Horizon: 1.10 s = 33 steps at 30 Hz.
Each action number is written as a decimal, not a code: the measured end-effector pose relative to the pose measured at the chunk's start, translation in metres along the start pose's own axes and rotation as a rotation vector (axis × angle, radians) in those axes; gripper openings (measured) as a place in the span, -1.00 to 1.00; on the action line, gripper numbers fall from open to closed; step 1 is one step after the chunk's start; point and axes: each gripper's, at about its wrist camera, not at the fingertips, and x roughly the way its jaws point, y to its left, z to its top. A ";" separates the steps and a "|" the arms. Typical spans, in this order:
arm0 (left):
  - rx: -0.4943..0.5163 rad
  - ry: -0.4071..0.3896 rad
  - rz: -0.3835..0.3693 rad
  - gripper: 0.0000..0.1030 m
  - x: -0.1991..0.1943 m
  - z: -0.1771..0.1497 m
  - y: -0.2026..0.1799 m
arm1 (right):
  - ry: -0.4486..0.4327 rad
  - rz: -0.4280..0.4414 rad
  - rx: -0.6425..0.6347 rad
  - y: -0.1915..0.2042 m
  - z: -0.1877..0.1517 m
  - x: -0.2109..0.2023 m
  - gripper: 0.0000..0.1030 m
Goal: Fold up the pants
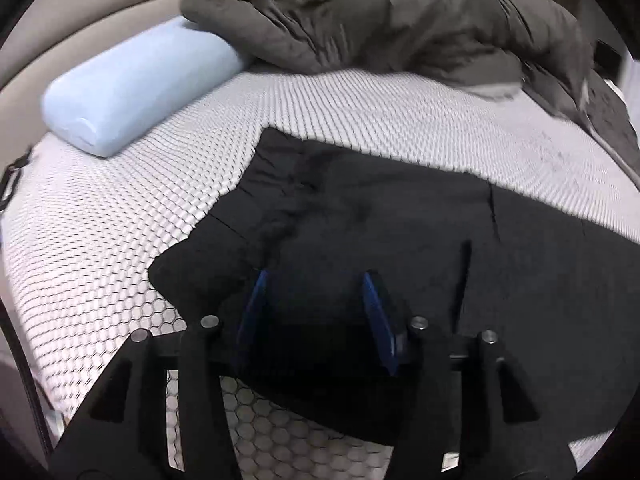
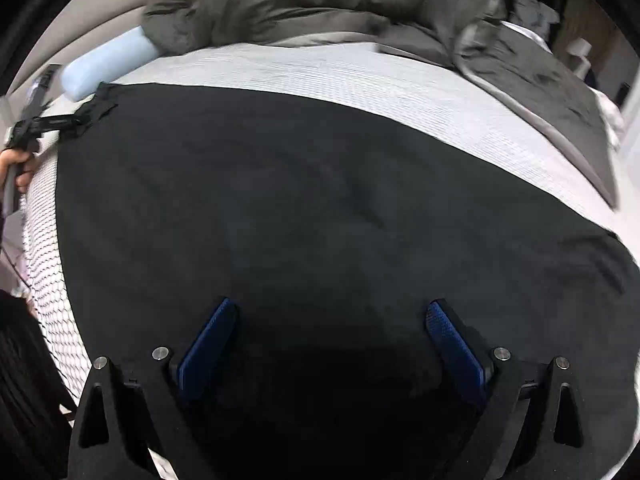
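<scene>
Black pants (image 1: 400, 232) lay spread flat on the bed's white honeycomb-patterned mattress cover (image 1: 120, 240), filling the near and middle part of both wrist views. Waistband end toward the left in the left wrist view, with a gathered, wrinkled edge there; a slit-like pocket line visible further right.

Left gripper (image 1: 316, 280) hovered over the waistband region, jaws partly apart, blue pads (image 1: 376, 312) clear on both sides, nothing clamped between them. Cloth seen below the gap, not pinched. No earlier picture to compare.

Right gripper (image 2: 330, 308) positioned above the broad middle of the pants, jaws standing wide, blue pads (image 2: 448, 332) splayed outward, nothing between them. Contact of the fingertips with the fabric could not be told from the picture.

Seen in the right wrist view, at far left: the left gripper (image 2: 80, 118) with its tip at the frayed-looking corner of the pants, and a hand (image 2: 16, 168) on its handle.

Further back on the bed: a light blue bolster pillow (image 1: 136, 92) lying near the headboard edge, its right end tucked under a bunched grey-brown duvet (image 1: 380, 16). Duvet well apart from the pants, a strip of bare cover between them.
</scene>
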 end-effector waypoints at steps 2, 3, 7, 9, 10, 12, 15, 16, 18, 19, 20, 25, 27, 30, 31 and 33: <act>0.012 -0.033 -0.043 -0.09 -0.015 0.004 -0.012 | 0.004 -0.109 0.036 -0.018 -0.009 -0.007 0.90; 0.037 -0.054 -0.081 -0.05 -0.026 0.005 -0.023 | 0.012 -0.170 0.058 -0.028 -0.014 -0.009 0.90; 0.143 -0.143 -0.214 0.54 -0.063 -0.001 -0.075 | 0.014 -0.302 0.182 -0.063 -0.027 -0.024 0.90; 0.228 -0.183 -0.304 0.68 -0.082 -0.010 -0.115 | -0.030 -0.275 0.189 -0.059 -0.027 -0.037 0.90; 0.262 -0.191 -0.349 0.72 -0.089 -0.017 -0.136 | -0.061 -0.227 0.165 -0.050 -0.026 -0.044 0.90; 0.331 -0.168 -0.452 0.96 -0.096 -0.031 -0.181 | -0.074 -0.175 0.115 -0.032 -0.025 -0.046 0.90; 0.437 -0.102 -0.556 0.99 -0.099 -0.057 -0.243 | -0.046 -0.100 0.033 -0.007 -0.025 -0.034 0.90; 0.474 -0.084 -0.570 0.99 -0.097 -0.067 -0.261 | -0.030 -0.081 0.017 -0.002 -0.026 -0.027 0.90; 0.547 -0.047 -0.584 0.99 -0.091 -0.089 -0.294 | -0.008 -0.060 0.025 -0.006 -0.030 -0.018 0.90; 0.583 -0.034 -0.578 0.99 -0.088 -0.096 -0.305 | -0.006 -0.045 0.043 -0.014 -0.033 -0.019 0.90; 0.624 -0.026 -0.566 0.99 -0.087 -0.106 -0.318 | -0.003 -0.062 0.053 -0.021 -0.035 -0.021 0.90; 0.663 0.002 -0.544 0.99 -0.076 -0.119 -0.339 | 0.006 -0.287 0.127 -0.076 -0.064 -0.039 0.91; 0.651 0.026 -0.557 0.99 -0.074 -0.115 -0.340 | -0.007 -0.284 0.211 -0.105 -0.077 -0.047 0.86; 0.615 0.022 -0.550 0.98 -0.075 -0.104 -0.340 | -0.028 -0.257 0.242 -0.110 -0.079 -0.054 0.87; 0.608 0.014 -0.576 0.98 -0.076 -0.100 -0.342 | -0.026 -0.285 0.226 -0.103 -0.077 -0.055 0.87; 0.612 0.005 -0.640 0.98 -0.091 -0.099 -0.350 | -0.056 -0.259 0.200 -0.088 -0.071 -0.059 0.87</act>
